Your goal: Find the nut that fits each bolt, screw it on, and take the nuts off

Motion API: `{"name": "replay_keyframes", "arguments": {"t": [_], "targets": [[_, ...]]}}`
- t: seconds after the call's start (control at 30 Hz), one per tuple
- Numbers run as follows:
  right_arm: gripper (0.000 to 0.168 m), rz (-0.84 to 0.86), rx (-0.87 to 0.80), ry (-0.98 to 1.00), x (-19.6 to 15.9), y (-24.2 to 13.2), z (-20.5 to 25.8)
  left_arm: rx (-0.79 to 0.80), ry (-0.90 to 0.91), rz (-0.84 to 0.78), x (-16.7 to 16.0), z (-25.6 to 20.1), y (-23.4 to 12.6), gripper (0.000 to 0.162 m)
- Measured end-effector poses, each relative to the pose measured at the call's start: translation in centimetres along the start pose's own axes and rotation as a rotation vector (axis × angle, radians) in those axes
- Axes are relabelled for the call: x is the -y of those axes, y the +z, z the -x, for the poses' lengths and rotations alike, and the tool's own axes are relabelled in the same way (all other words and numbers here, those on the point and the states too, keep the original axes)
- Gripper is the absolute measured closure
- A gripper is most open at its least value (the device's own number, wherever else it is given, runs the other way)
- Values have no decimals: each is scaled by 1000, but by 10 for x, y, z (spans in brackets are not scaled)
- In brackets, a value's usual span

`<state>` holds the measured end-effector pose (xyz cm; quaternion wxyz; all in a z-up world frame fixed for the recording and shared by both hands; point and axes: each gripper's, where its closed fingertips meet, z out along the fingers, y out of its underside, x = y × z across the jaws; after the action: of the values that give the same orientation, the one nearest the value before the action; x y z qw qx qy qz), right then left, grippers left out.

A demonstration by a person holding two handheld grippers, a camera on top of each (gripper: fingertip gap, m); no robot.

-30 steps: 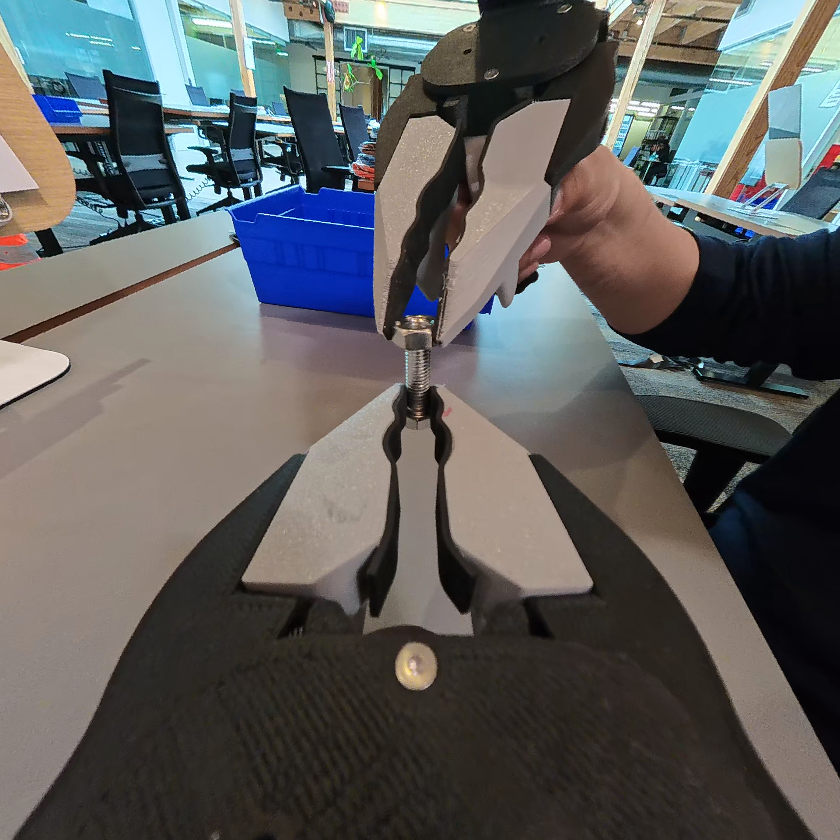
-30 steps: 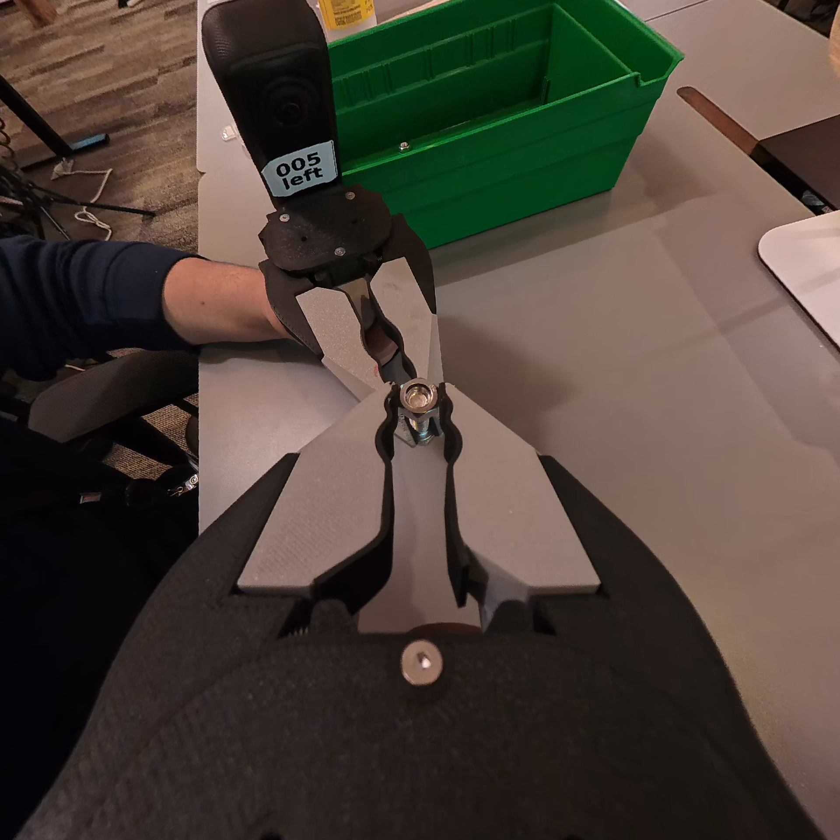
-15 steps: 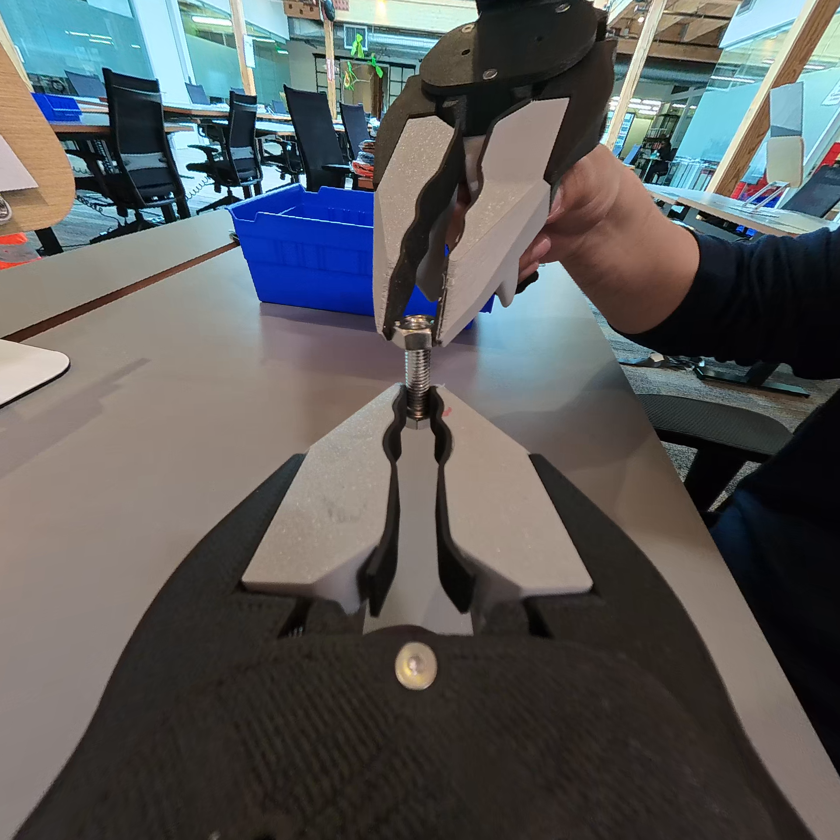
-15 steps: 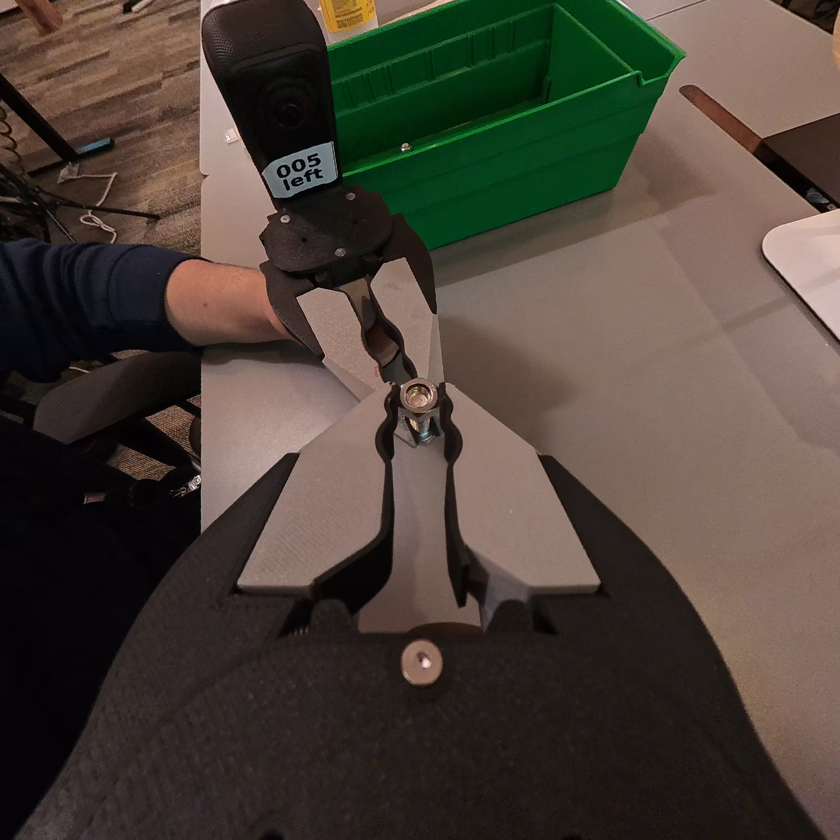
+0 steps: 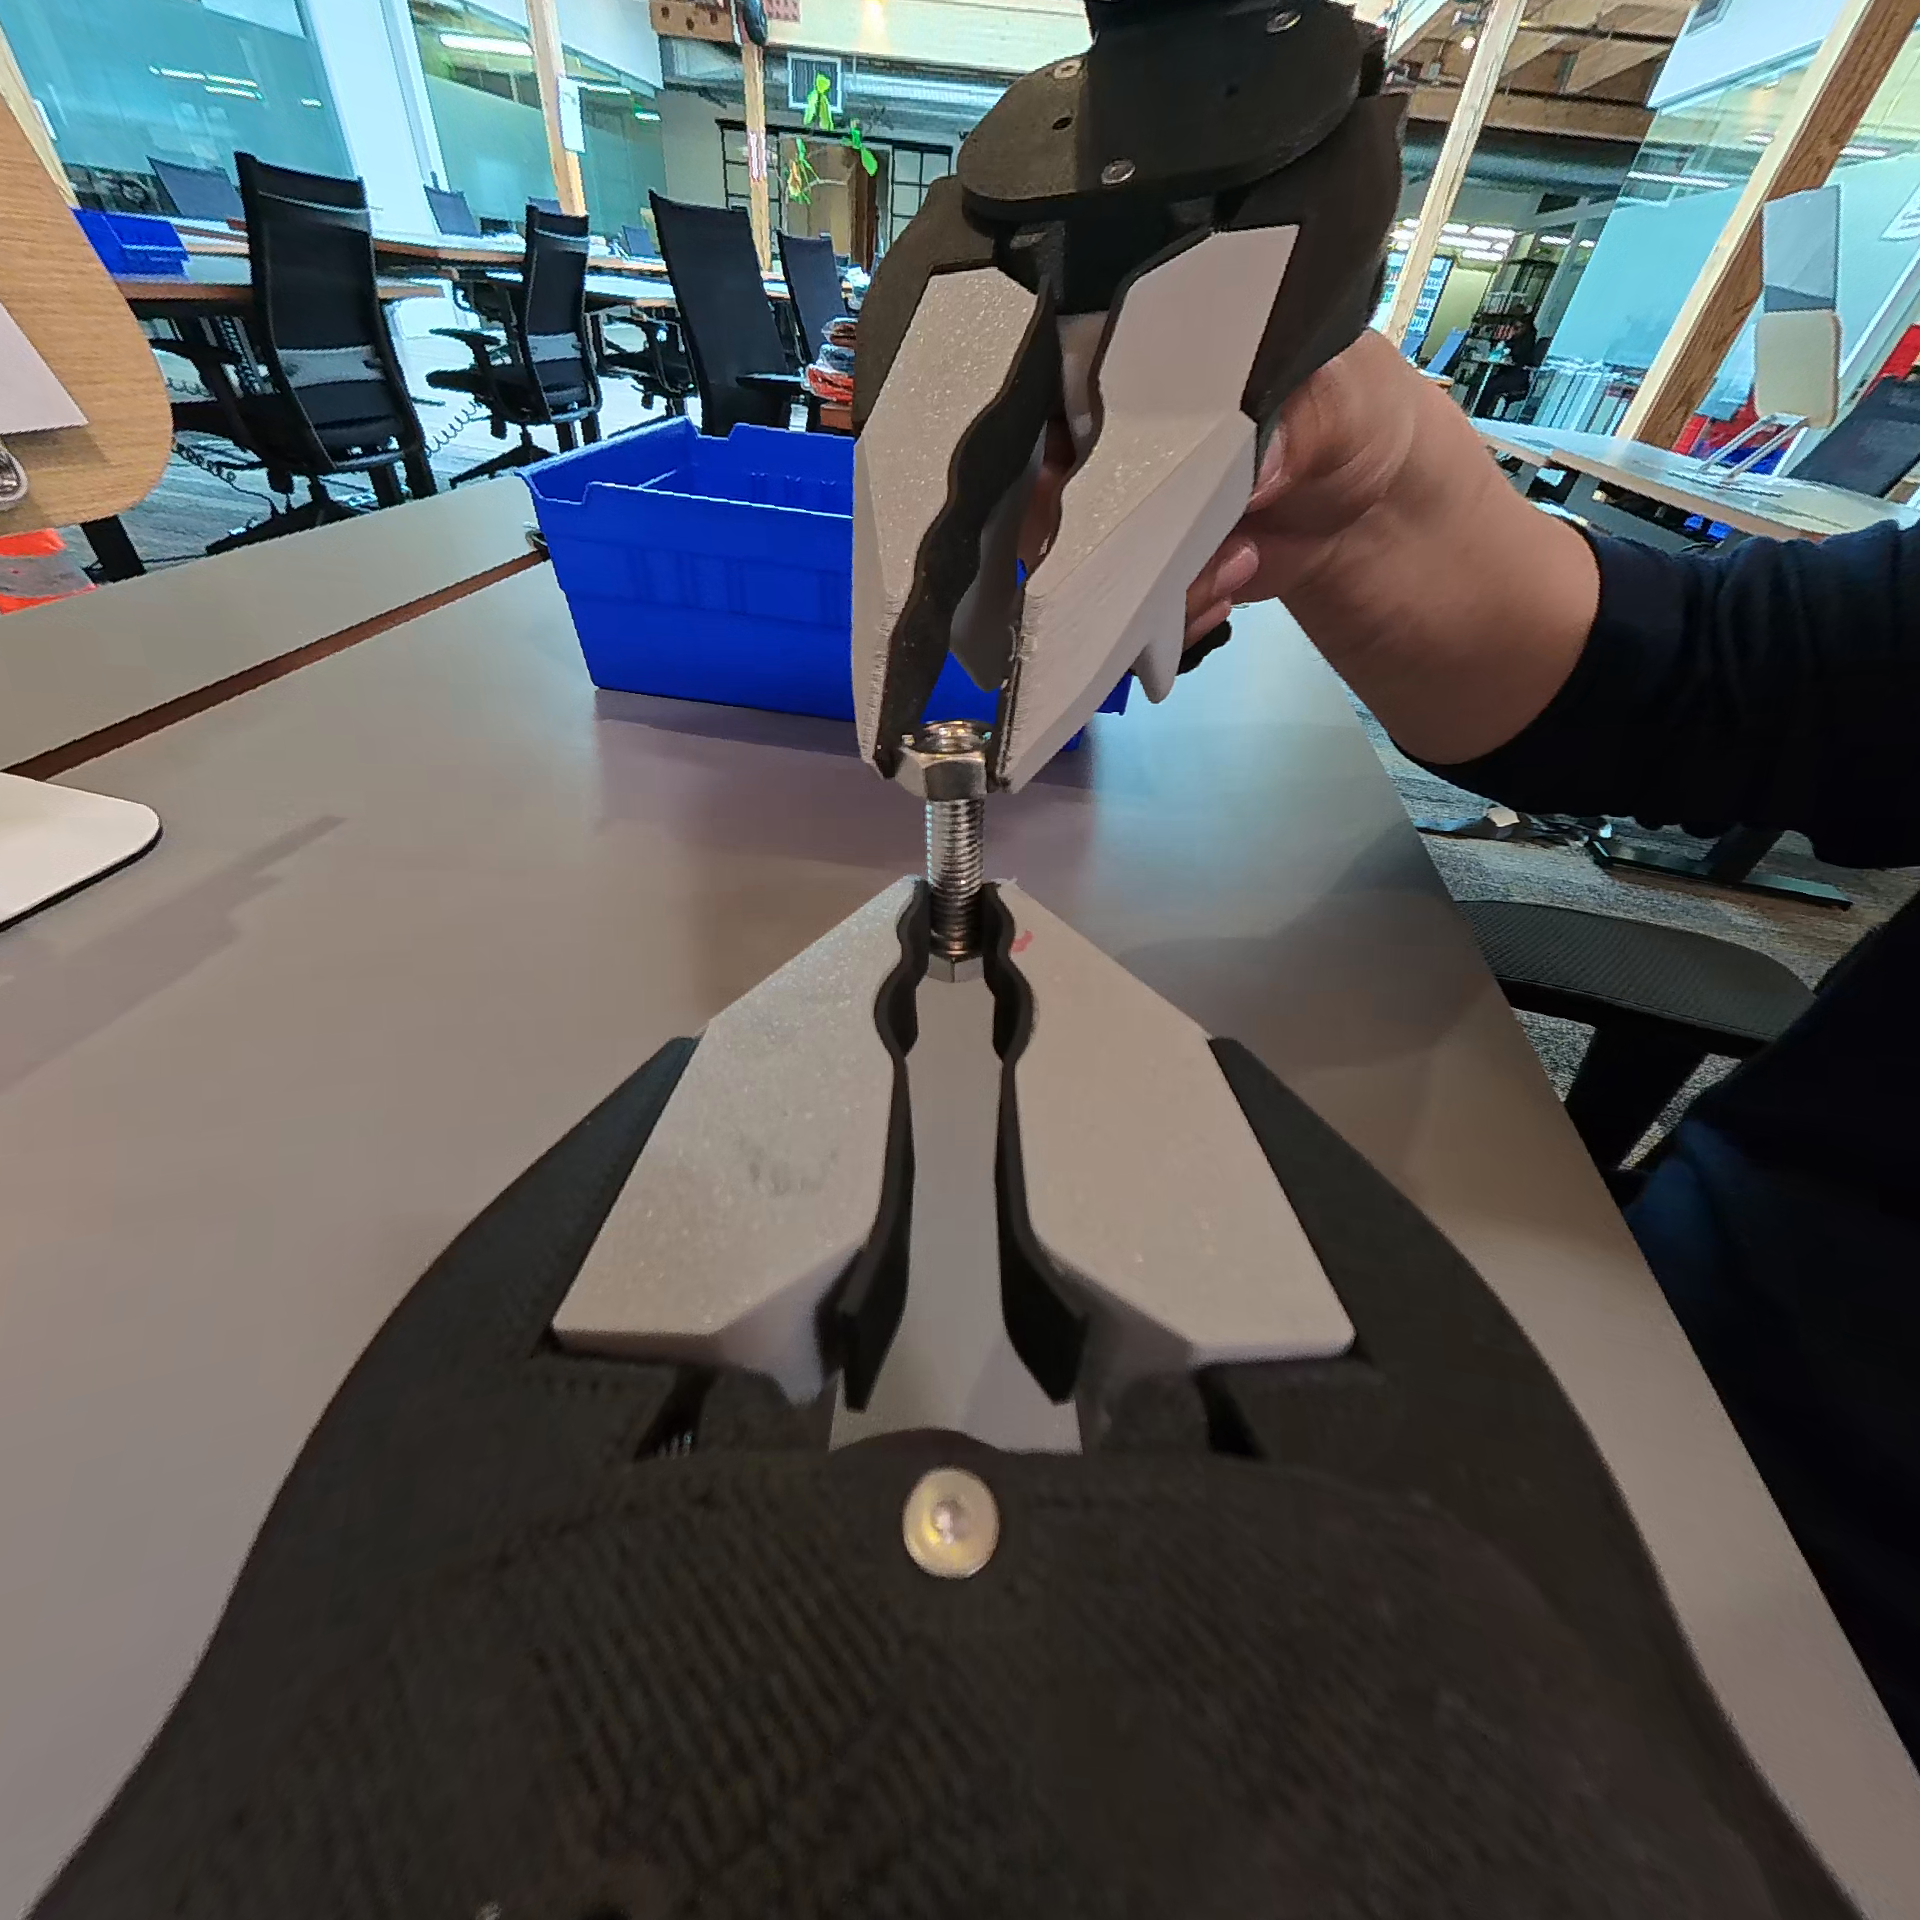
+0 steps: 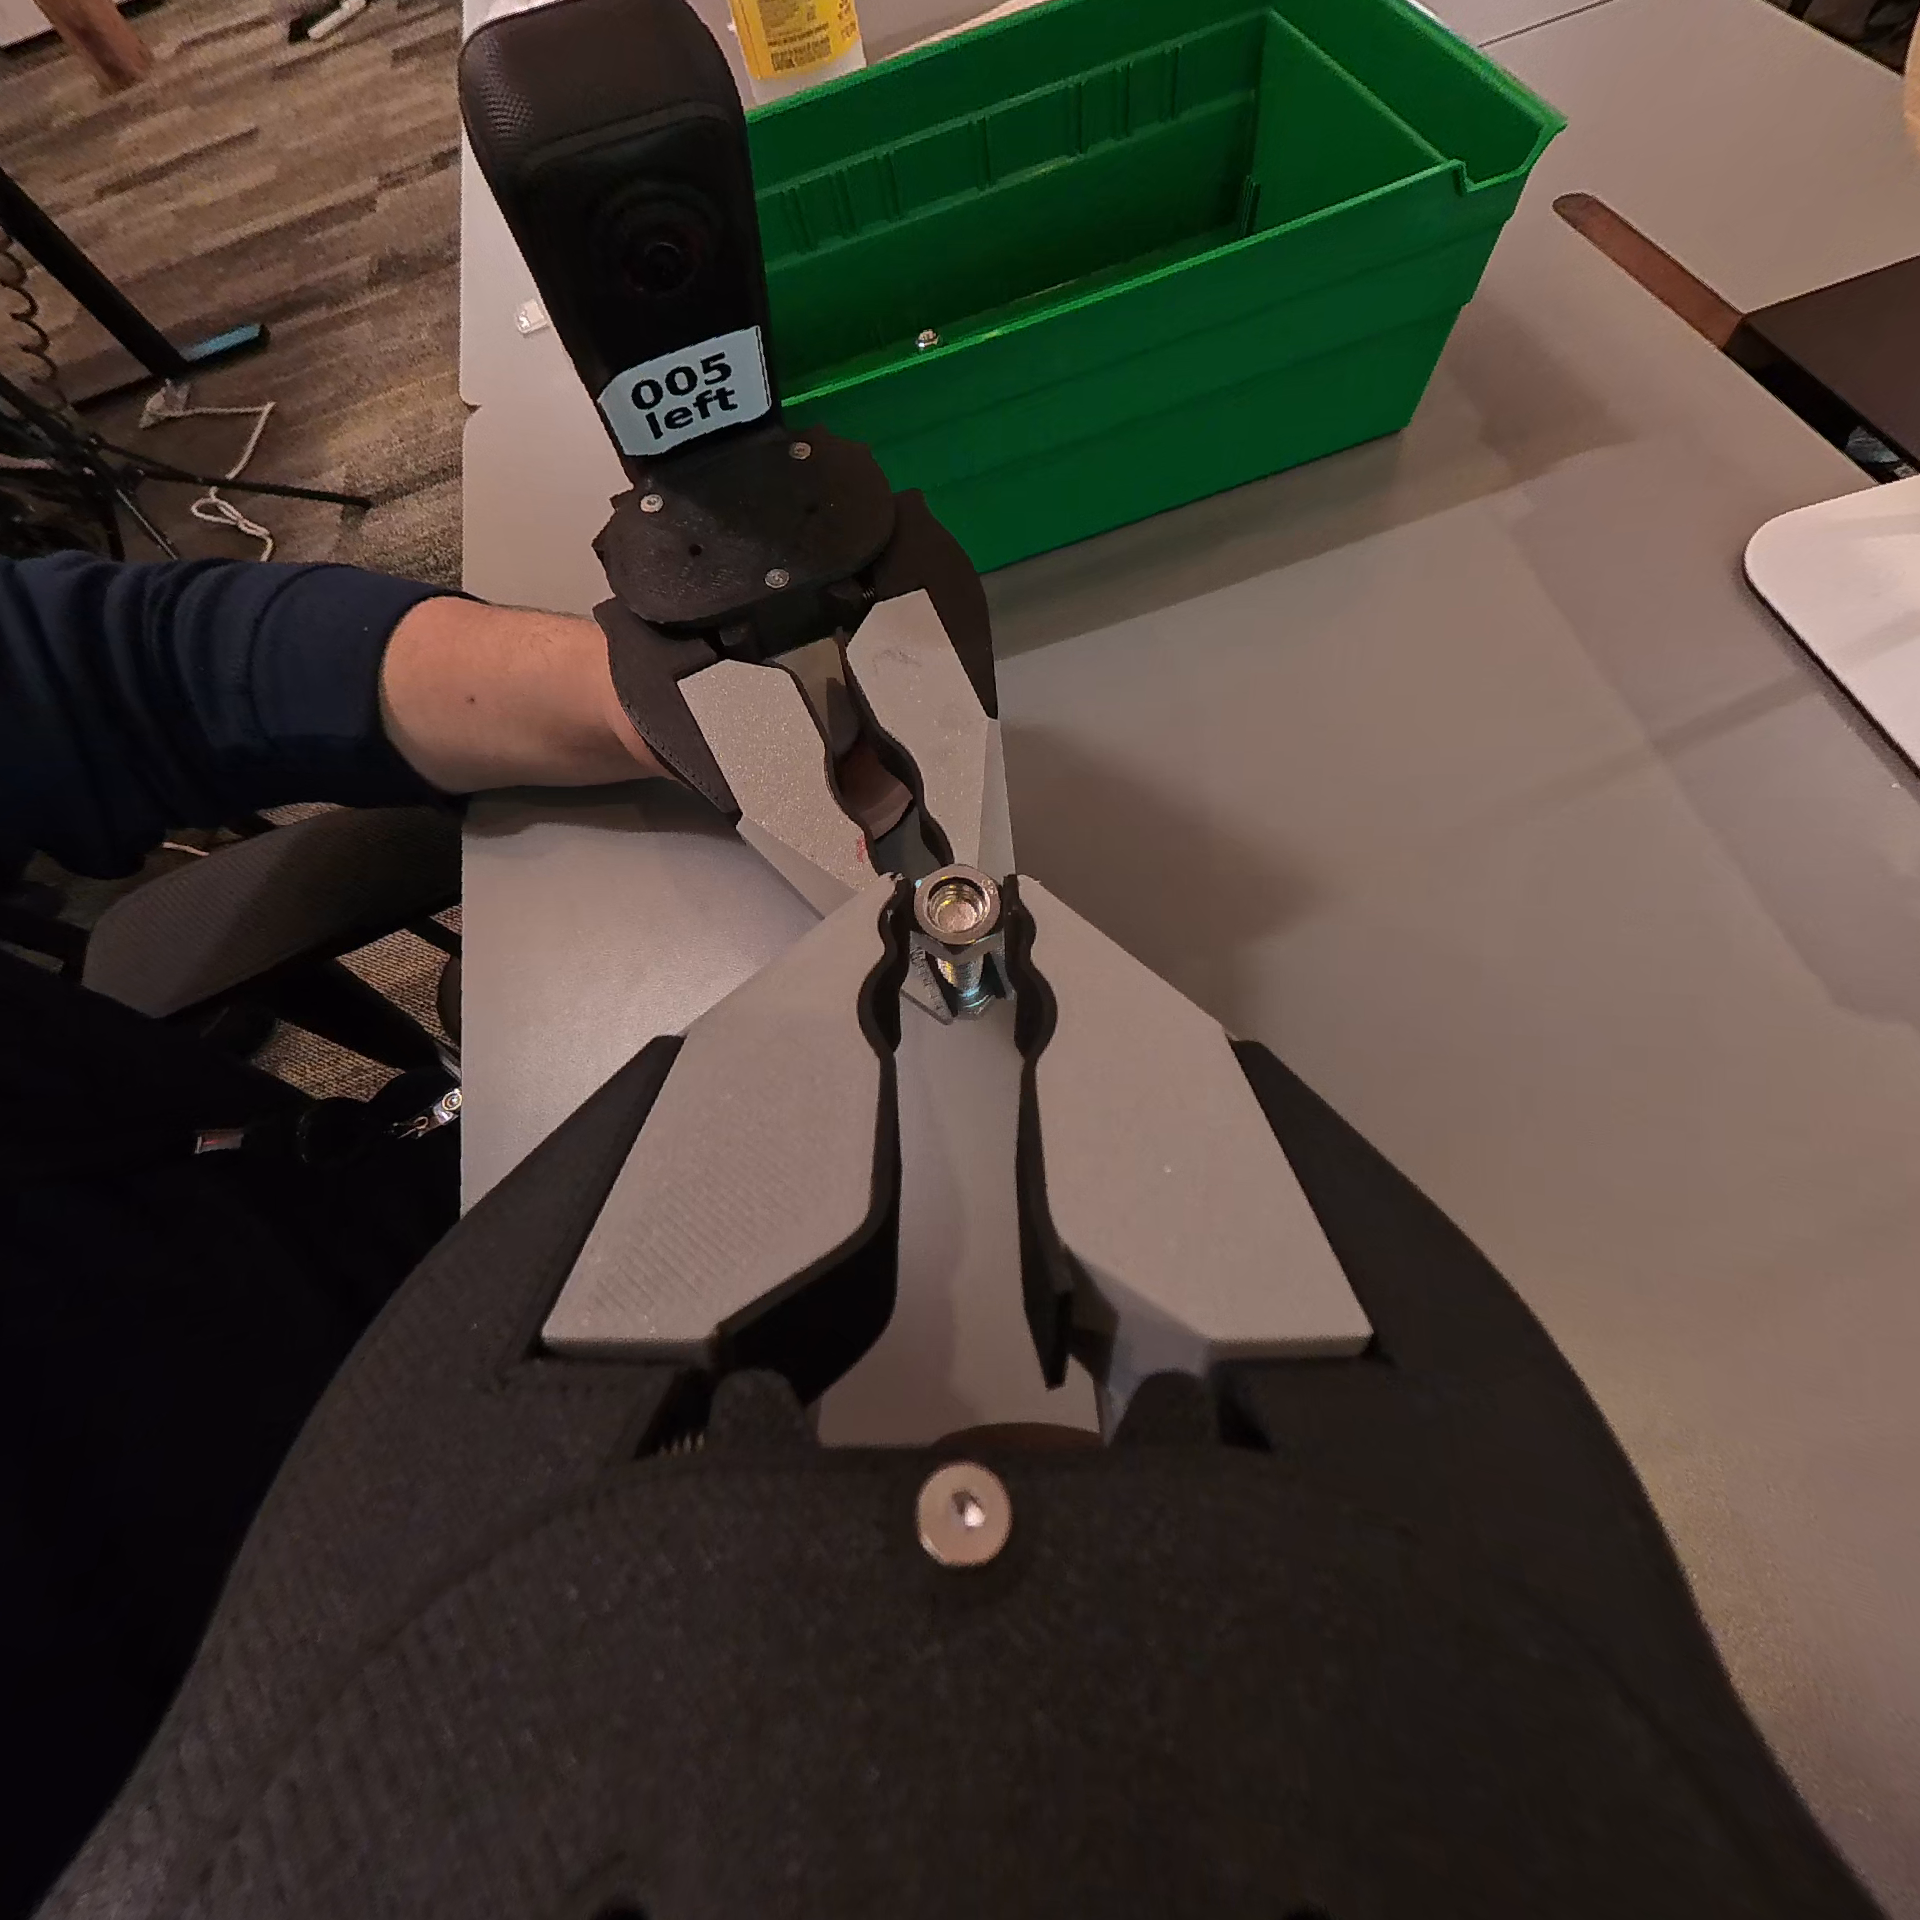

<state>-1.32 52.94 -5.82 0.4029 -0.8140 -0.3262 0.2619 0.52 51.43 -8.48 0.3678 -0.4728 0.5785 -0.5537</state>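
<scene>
Left claw [image 5: 954,914] pinched lower end of bolt [image 5: 954,862], bolt upright above grey surface [image 5: 416,935]. Right claw [image 5: 940,769] came down from above, clamped on hex nut [image 5: 941,767] at bolt's top end. Right wrist view: nut [image 6: 954,920] seen end-on between claw tips. Blue bin [image 5: 707,592] behind; green bin [image 6: 1143,312] beyond left claw [image 6: 935,862].
</scene>
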Motion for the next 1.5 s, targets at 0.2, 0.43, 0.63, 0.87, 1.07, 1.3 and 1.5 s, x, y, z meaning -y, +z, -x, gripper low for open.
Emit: {"name": "replay_keyframes", "arguments": {"t": [0.2,0.43,0.63,0.87,1.07,1.3,1.5], "targets": [[151,-3,-4,5,0,0,-1,0,1,1,0,0,0,155],[148,-12,1,9,2,0,0,1,3,-1,1,-1,0,155],[145,-33,11,6,6,-2,3,1,3,-3,1,-1,0,155],[140,-231,24,-8,22,-22,5,-4,10,-16,4,-2,-1,155],[133,-436,189,20,17,-36,21,-42,18,-15,3,-10,2,155],[114,-499,213,-56,5,-34,31,-103,48,-27,5,-25,5,155],[112,-473,227,-84,-1,-24,39,-130,54,-19,3,-33,8,155]]}}
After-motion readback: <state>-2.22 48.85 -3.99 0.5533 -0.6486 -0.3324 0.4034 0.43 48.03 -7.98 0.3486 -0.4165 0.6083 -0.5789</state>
